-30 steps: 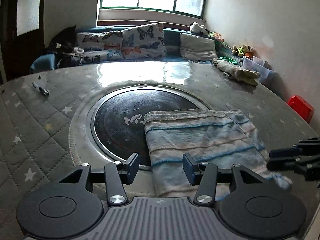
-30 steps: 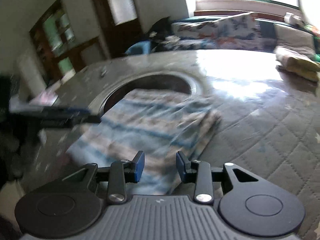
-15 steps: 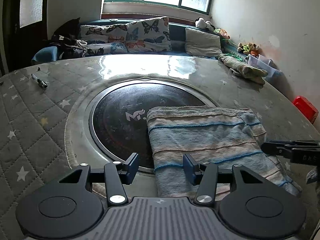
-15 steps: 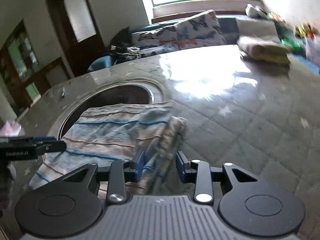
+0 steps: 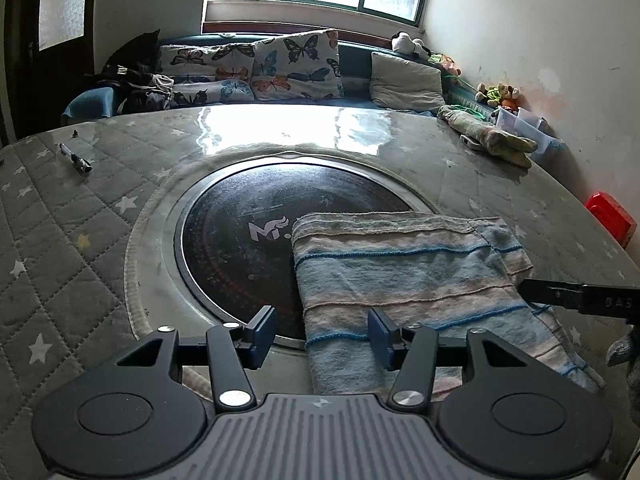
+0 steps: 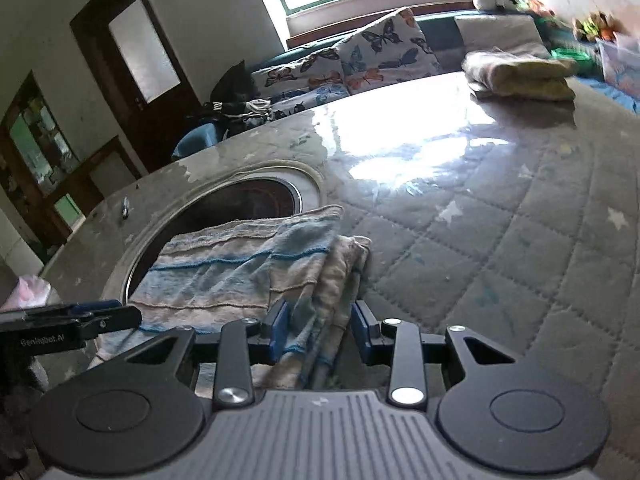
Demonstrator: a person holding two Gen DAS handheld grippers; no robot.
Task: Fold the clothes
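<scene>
A folded blue-and-beige striped cloth (image 5: 408, 280) lies flat on the round table, partly over the dark glass disc (image 5: 248, 236). My left gripper (image 5: 322, 334) is open above the cloth's near left corner, not gripping. My right gripper (image 6: 320, 330) is open, its jaws on either side of the cloth's (image 6: 248, 264) layered right edge, with fabric between them. The right gripper's fingers also show in the left wrist view (image 5: 576, 300) at the cloth's right edge. The left gripper shows at the left in the right wrist view (image 6: 68, 320).
The table wears a grey quilted star-pattern cover (image 5: 68, 248). A pen (image 5: 76, 159) lies far left. A folded yellowish garment (image 5: 488, 138) sits at the far right edge, also in the right wrist view (image 6: 520, 72). A red box (image 5: 610, 218) and a cushioned bench (image 5: 256, 68) lie beyond.
The right gripper has swung around to the cloth's right edge and closed in, so the layered edge now lies between its open jaws. The left gripper rose slightly and stayed open.
</scene>
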